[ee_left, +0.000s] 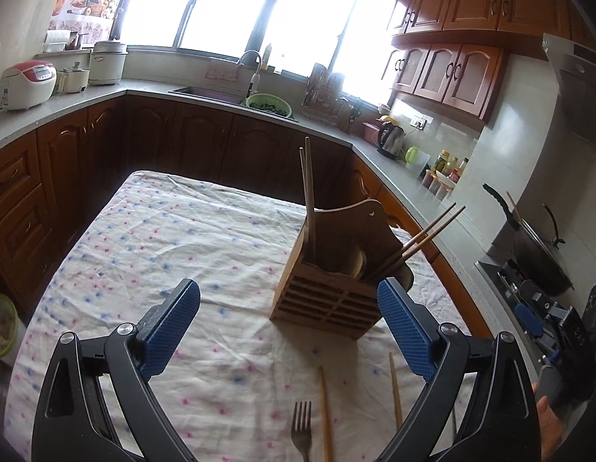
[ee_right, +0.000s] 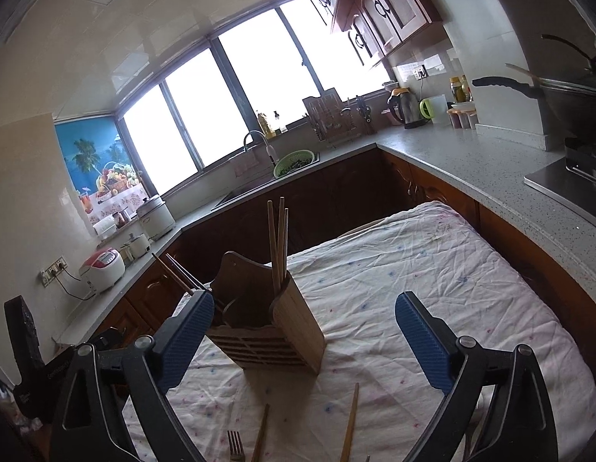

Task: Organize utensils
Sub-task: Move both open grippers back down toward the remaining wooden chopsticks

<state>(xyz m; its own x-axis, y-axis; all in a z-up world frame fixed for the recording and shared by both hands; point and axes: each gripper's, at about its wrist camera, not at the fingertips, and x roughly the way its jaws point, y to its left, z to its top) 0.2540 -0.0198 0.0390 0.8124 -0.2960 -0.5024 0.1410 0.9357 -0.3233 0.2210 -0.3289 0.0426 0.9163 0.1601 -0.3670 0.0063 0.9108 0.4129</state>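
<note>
Now both my grippers, left gripper (ee_left: 288, 323) and right gripper (ee_right: 303, 337), hang released and empty. Loose chopsticks (ee_left: 325, 414) and a fork (ee_left: 301, 429) lie on the table (ee_left: 151, 238) before the wooden holder (ee_left: 332, 288); a careless reach could topple it.

Fork (ee_left: 301, 429) and two loose chopsticks (ee_left: 325, 415) getting cut off by bottom edge; holder (ee_left: 328, 288) hiding its chopsticks' lower ends.
</note>
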